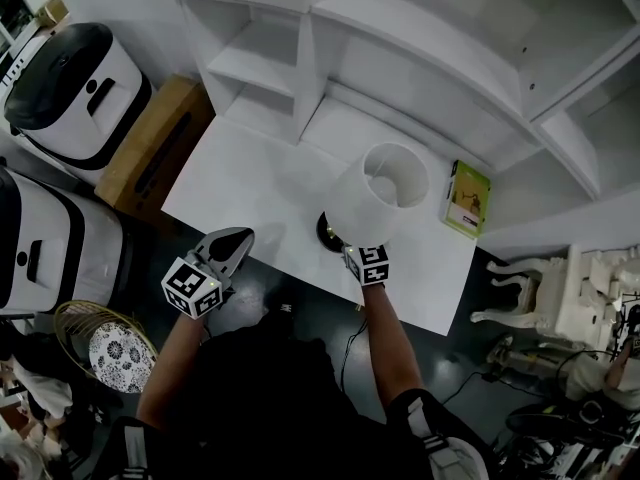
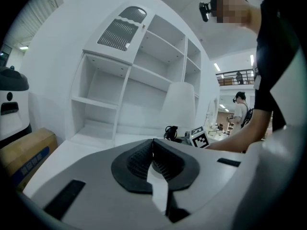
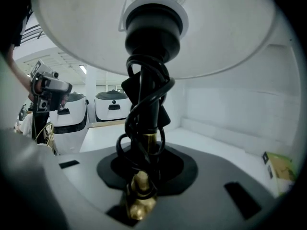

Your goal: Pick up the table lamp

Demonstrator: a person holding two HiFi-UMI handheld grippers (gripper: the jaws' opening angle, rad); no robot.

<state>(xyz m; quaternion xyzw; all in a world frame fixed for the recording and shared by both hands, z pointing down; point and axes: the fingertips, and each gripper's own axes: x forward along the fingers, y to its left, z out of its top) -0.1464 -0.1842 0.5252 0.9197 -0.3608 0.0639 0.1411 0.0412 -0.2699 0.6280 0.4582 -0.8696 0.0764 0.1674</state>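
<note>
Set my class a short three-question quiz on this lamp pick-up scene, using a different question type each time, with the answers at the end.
1. True or false: the right gripper is shut on the stem of the table lamp.
2. Choose one. The left gripper is: A open wide; B shut and empty; C shut on the table lamp.
3. Fill in: in the head view, the green booklet lies on the white desk to the lamp's ____.

Key: 1 true; 2 B; 3 right.
</note>
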